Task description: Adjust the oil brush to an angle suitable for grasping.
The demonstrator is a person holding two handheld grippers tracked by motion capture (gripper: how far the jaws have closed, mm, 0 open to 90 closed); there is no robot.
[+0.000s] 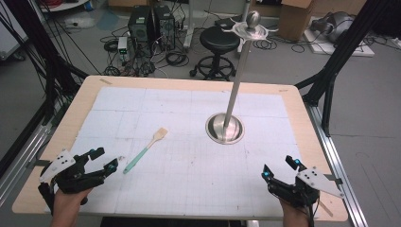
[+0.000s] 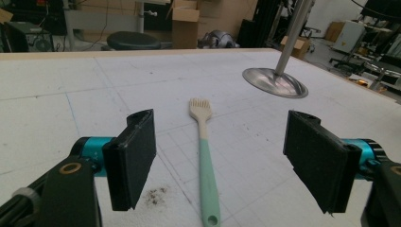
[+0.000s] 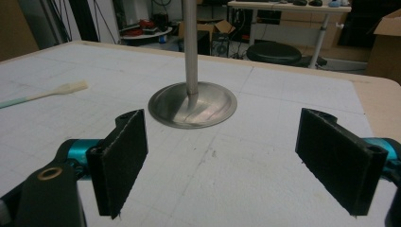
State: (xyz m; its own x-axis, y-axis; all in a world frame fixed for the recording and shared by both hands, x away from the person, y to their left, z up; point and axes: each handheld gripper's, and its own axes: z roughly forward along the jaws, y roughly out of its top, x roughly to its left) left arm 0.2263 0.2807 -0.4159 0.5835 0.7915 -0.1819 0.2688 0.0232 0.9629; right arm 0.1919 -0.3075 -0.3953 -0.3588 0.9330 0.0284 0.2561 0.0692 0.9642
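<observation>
A: Where does the work stand?

B: The small basting brush with the mint-green handle and cream bristles lies flat on the white gridded mat, just ahead of the left gripper. In the left gripper view the handle end runs down between the two black jaws, bristles pointing away toward the polished steel stand with its round domed base and tall pole. The jaws are spread wide and hold nothing.

A: And the other side?

B: The right gripper sits low near the mat's right front corner, jaws equally wide apart and empty, well apart from the brush.

A: What might go wrong?

B: The handle is thin and lies flush on the mat, so I judge a closing pinch could ride over it or push it sideways. A grip too near the handle's end could let the bristle end droop or swing. The stand looks top-heavy; a knock to the pole while lifting the brush toward the hooks at its top might tip it.

A: Any containers?

B: No bowl, tray or bin on the table. The stand's base is a shallow dome with nothing on it, and no utensil hangs from the hooks.
</observation>
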